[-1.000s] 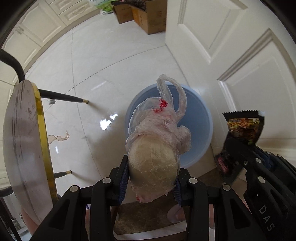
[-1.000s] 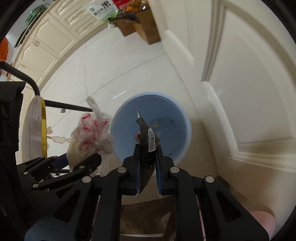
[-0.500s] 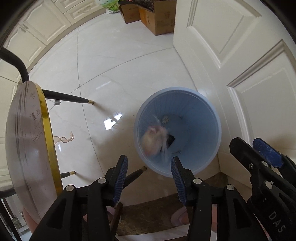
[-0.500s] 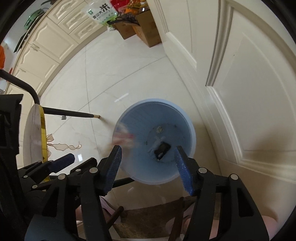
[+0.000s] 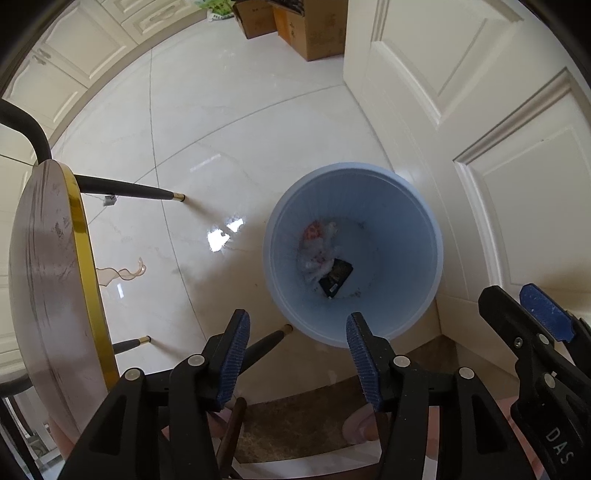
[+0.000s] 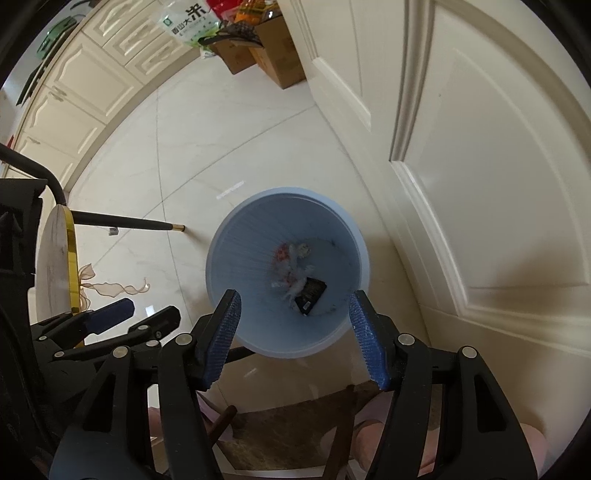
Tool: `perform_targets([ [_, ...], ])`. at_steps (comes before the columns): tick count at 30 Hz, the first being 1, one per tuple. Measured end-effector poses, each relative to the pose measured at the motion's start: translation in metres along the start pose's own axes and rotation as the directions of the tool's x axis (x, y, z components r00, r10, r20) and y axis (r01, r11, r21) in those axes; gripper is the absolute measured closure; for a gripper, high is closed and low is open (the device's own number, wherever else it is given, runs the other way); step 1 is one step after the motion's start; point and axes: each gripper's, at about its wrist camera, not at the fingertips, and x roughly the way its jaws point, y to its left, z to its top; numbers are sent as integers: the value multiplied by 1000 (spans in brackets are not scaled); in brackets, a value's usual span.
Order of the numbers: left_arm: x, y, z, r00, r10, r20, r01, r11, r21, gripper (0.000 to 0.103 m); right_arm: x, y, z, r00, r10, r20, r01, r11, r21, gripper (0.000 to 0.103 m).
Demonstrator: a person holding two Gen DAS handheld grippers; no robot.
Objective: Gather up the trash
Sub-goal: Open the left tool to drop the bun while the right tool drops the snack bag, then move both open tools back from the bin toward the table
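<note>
Blue bin point(image 5: 424, 236), we log inside it plastic bag point(image 5: 317, 254) touching black wrapper point(image 5: 336, 277), above it our left gripper point(image 5: 297, 354) opening, empty, right gripper point(image 6: 295, 332) wide, empty.

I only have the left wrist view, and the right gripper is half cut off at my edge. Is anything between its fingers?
Observer: No. The right gripper is open with nothing between its pads; the blue bin shows through the gap.
Operator: What sits past the boxes at the top? My view cuts off there.
Observer: A green and white bag with printed characters stands behind the cardboard boxes.
Operator: And the ribbon on the floor?
Observer: The ribbon ends in a bow beside the gold edge of the round table.
</note>
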Motion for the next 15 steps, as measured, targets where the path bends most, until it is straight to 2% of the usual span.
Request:
perform_targets([
  [7, -13, 3, -9, 1000, -4, 0, 4, 1000, 14, 52, -5, -6, -5, 1000, -16, 0, 16, 1000, 14, 45],
  [15, -36, -1, -21, 999, -13, 39, 12, 999, 35, 52, -31, -4, -14, 998, -36, 47, 35, 999, 21, 44],
])
